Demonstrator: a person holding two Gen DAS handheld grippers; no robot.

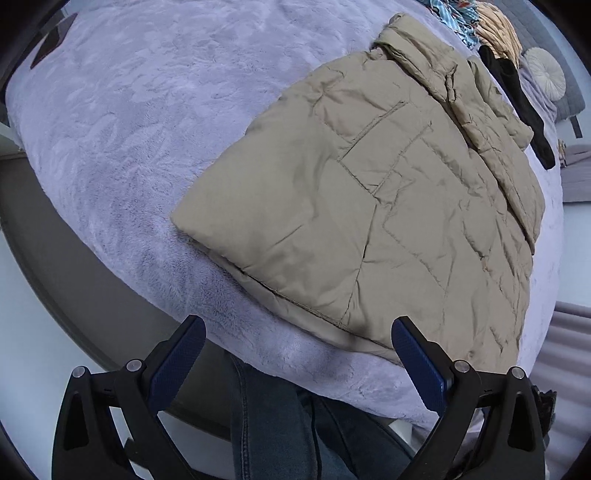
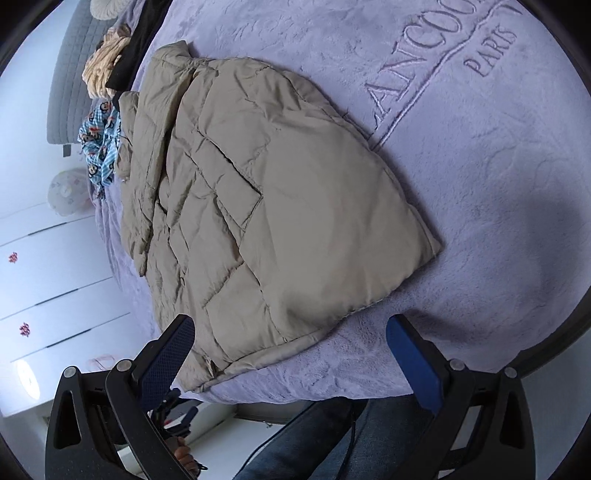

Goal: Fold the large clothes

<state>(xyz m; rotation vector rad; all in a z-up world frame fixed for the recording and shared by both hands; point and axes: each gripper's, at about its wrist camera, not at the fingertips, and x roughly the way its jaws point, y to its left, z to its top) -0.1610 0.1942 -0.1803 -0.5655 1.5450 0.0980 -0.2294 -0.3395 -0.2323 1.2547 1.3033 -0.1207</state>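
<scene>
A beige quilted puffer jacket [image 1: 388, 206] lies folded lengthwise on a lilac plush blanket [image 1: 147, 129] on the bed, hem toward me, collar far away. It also shows in the right wrist view [image 2: 280, 221]. My left gripper [image 1: 299, 328] is open and empty, hovering just short of the jacket's near hem at the bed edge. My right gripper [image 2: 291, 332] is open and empty, its jaws standing either side of the near hem corner, above the blanket [image 2: 480, 221].
Other clothes are piled at the far end of the bed: a black garment [image 1: 524, 107], an orange one [image 1: 498, 29] and a blue patterned one [image 2: 99, 147]. A grey headboard [image 2: 74, 74] and a round cushion [image 1: 546, 74] stand behind. The person's jeans [image 1: 273, 424] are below the bed edge.
</scene>
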